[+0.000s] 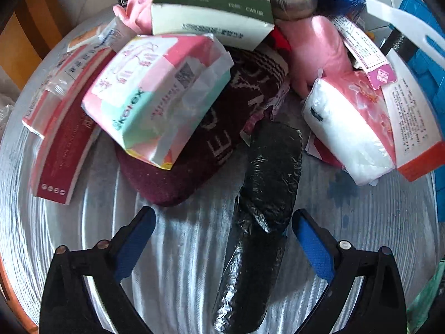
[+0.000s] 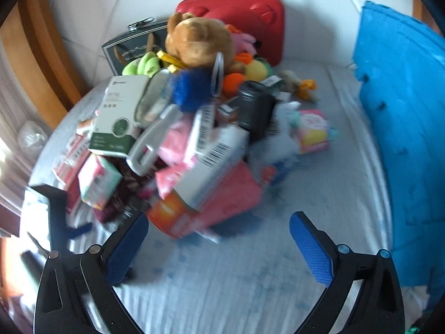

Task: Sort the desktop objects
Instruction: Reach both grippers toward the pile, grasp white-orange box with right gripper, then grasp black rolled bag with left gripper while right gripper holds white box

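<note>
In the left wrist view my left gripper (image 1: pixel 222 239) is open, low over the table. A long black plastic-wrapped roll (image 1: pixel 261 217) lies between its fingers, nearer the right pad, untouched. Behind it lie a maroon knitted cloth (image 1: pixel 211 139), a pink-and-teal tissue pack (image 1: pixel 158 97), a green-and-white box (image 1: pixel 214 5) and a pink-white tissue pack (image 1: pixel 353 128). In the right wrist view my right gripper (image 2: pixel 219 247) is open and empty above the pale tablecloth, in front of the heap, whose nearest piece is an orange-and-white box (image 2: pixel 194 197). The left gripper (image 2: pixel 58 211) shows at left.
A red case (image 2: pixel 242 19) and a brown teddy bear (image 2: pixel 200 39) stand at the back of the heap. A blue plastic basket (image 2: pixel 403 125) stands at the right. A red booklet (image 1: pixel 64 150) lies at the left. The round table's edge (image 1: pixel 16 194) curves at the left.
</note>
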`<state>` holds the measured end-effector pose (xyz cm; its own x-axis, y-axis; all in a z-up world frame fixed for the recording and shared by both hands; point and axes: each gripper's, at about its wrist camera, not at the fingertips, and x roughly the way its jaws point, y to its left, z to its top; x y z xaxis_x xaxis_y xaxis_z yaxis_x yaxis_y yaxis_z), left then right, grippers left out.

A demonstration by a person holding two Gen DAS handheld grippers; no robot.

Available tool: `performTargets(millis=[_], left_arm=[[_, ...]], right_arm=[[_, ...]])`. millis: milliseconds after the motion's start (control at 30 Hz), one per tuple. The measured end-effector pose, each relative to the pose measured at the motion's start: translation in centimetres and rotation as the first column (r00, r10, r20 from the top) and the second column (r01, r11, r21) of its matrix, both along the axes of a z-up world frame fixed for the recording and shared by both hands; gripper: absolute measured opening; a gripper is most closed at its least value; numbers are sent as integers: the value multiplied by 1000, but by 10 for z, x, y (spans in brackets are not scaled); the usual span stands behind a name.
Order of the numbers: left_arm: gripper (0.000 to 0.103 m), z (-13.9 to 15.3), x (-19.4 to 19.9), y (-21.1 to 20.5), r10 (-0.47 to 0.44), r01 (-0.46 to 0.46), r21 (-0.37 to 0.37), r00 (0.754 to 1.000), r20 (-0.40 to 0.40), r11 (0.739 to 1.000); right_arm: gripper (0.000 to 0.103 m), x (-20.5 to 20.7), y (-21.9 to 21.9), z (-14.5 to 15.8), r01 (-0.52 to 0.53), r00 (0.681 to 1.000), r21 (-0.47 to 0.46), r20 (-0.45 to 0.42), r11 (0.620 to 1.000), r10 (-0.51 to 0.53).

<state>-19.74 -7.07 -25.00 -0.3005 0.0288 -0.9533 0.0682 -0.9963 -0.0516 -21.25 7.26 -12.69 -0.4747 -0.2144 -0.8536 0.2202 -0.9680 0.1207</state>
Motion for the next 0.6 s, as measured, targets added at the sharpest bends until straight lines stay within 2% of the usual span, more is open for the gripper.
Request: performTargets(millis=[33, 133, 200, 233, 267, 300, 367, 433, 500, 533, 567, 600], left_arm=[[97, -1, -1, 2, 1, -1, -22, 1000, -6, 1000], [98, -1, -6, 6, -2, 2, -35, 1000, -1, 999], [102, -2, -9, 9, -4, 5, -35, 1000, 14, 999], [102, -1, -9, 9, -4, 5, -33, 1000, 19, 999], [102, -1, -9, 9, -10, 11, -35, 1000, 23, 999], [100, 0, -8, 10, -19, 20, -39, 1000, 23, 999], [93, 3, -5, 10, -20, 20, -40, 1000, 11, 999], [82, 8, 0, 9, -22, 21, -35, 1000, -9, 999], [63, 11, 5, 10, -29, 29, -37, 999, -18, 999], [56, 13, 6, 11, -35, 34, -33, 999, -21, 999], [44, 15, 9, 13, -42, 41, -21, 999, -25, 999], [43, 17, 11, 15, -41, 41, -17, 999, -26, 999]], right_arm=[[100, -5, -4, -3, -2, 1000, -2, 11, 1000, 2], [78, -12, -12, -11, -7, 999, 7, 40, 1000, 6], [73, -20, -10, -22, 5, 996, -6, 85, 1000, -5], [59, -22, -8, -27, 9, 995, -13, 103, 1000, -8], [36, -23, -4, -33, 19, 991, -25, 130, 1000, -15], [29, -23, 0, -37, 25, 989, -24, 147, 999, -22], [23, -19, 10, -43, 23, 985, -32, 174, 999, -17], [23, -11, 22, -47, 17, 982, -21, 189, 1000, -12], [23, -2, 35, -53, 9, 977, -6, 213, 1000, -8], [23, 3, 40, -56, 6, 975, 1, 223, 1000, -6], [23, 9, 46, -58, -37, 972, 2, 232, 999, 35], [23, 15, 50, -60, -41, 972, 14, 234, 999, 37]])
